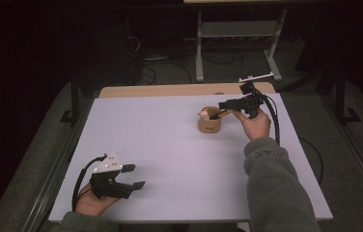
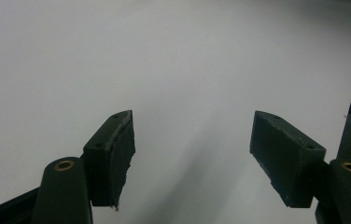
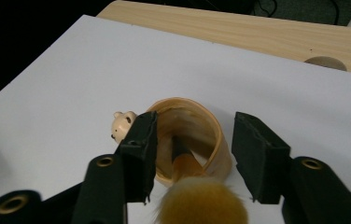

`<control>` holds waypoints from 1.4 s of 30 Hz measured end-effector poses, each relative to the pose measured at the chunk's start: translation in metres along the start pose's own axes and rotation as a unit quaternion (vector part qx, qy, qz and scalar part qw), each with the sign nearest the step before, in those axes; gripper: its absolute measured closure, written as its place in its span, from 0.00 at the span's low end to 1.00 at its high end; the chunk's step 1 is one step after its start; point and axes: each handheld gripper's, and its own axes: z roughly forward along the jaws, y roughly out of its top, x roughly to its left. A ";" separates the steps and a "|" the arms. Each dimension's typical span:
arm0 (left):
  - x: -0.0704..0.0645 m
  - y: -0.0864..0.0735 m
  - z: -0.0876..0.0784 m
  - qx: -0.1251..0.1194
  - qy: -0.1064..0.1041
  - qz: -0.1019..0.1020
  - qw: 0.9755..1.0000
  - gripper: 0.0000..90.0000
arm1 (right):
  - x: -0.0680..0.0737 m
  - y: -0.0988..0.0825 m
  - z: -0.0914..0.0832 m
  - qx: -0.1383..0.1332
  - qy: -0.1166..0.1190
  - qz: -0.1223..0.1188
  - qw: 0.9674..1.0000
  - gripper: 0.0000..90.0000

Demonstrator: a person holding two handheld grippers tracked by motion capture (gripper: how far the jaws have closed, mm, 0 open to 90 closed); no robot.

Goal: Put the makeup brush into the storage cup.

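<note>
Two grippers are mine to run here, and only the right gripper (image 1: 229, 109) is at work. It hangs over the round tan wooden holder with a small bear-face knob (image 3: 190, 140), which stands on the white bench (image 1: 170, 140) toward its far right corner. A fluffy golden-bristled brush with a black ferrule (image 3: 197, 196) stands handle-down inside the holder, bristles up toward the camera. The fingers (image 3: 138, 154) are spread on either side of the brush, not pressing it — I judge this as the release, the brush just dropped into the cup. Next I would lift straight away without catching the soft bristles or tipping the light, smooth-walled holder.

The left gripper (image 1: 133, 176) rests near the bench's near left corner, its matte rubbery fingers (image 2: 113, 154) spread wide over bare bench — nothing between them.
</note>
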 end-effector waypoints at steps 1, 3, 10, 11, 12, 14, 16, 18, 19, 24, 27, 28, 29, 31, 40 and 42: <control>0.000 0.000 0.000 -0.001 0.000 -0.003 1.000 0.34 | 0.000 0.000 -0.001 0.000 0.001 0.001 1.000 0.52; 0.000 0.000 0.000 -0.002 0.000 -0.004 1.000 0.34 | 0.000 -0.001 -0.004 -0.004 0.002 0.001 1.000 0.48; 0.000 0.000 0.000 -0.002 0.001 -0.003 1.000 0.33 | 0.001 -0.008 -0.015 -0.014 -0.005 -0.008 1.000 0.38; 0.000 0.000 0.000 -0.002 0.001 -0.003 1.000 0.33 | 0.001 -0.009 -0.016 -0.016 -0.006 -0.011 1.000 0.37; 0.000 0.000 0.000 -0.002 0.002 -0.003 1.000 0.33 | 0.001 -0.011 -0.017 -0.017 -0.007 -0.013 1.000 0.36; 0.000 0.000 0.000 -0.001 0.002 -0.002 1.000 0.33 | 0.000 -0.014 -0.020 -0.019 -0.012 -0.016 1.000 0.34; 0.000 0.000 0.000 -0.001 0.002 -0.002 1.000 0.33 | -0.001 -0.017 -0.023 -0.021 -0.011 -0.014 1.000 0.34; 0.000 0.000 0.000 -0.001 0.002 -0.003 1.000 0.32 | -0.001 -0.020 -0.025 -0.022 -0.011 -0.015 1.000 0.33; 0.000 0.000 0.000 -0.001 0.002 -0.001 1.000 0.32 | -0.001 -0.021 -0.026 -0.020 -0.010 -0.015 1.000 0.33; 0.000 0.001 0.000 0.000 0.003 -0.002 1.000 0.32 | 0.002 -0.027 -0.031 -0.021 -0.010 -0.025 0.999 0.32; 0.000 0.001 0.000 -0.001 0.003 -0.003 1.000 0.32 | 0.003 -0.032 -0.032 -0.018 -0.009 -0.028 0.999 0.31; -0.001 0.001 0.000 0.001 0.004 -0.003 1.000 0.32 | 0.003 -0.033 -0.032 -0.017 -0.010 -0.029 0.999 0.31; -0.001 0.001 0.000 0.003 0.004 -0.001 1.000 0.32 | 0.004 -0.034 -0.032 -0.014 -0.010 -0.029 0.999 0.30; -0.001 0.001 0.000 0.002 0.005 -0.004 1.000 0.32 | 0.005 -0.037 -0.033 -0.015 -0.011 -0.033 0.999 0.30; -0.001 0.000 -0.001 0.000 0.008 -0.004 1.000 0.31 | 0.006 -0.049 -0.036 -0.010 -0.010 -0.035 0.999 0.29; -0.001 0.000 -0.001 0.001 0.008 -0.004 1.000 0.31 | 0.005 -0.052 -0.037 -0.009 -0.009 -0.035 0.999 0.29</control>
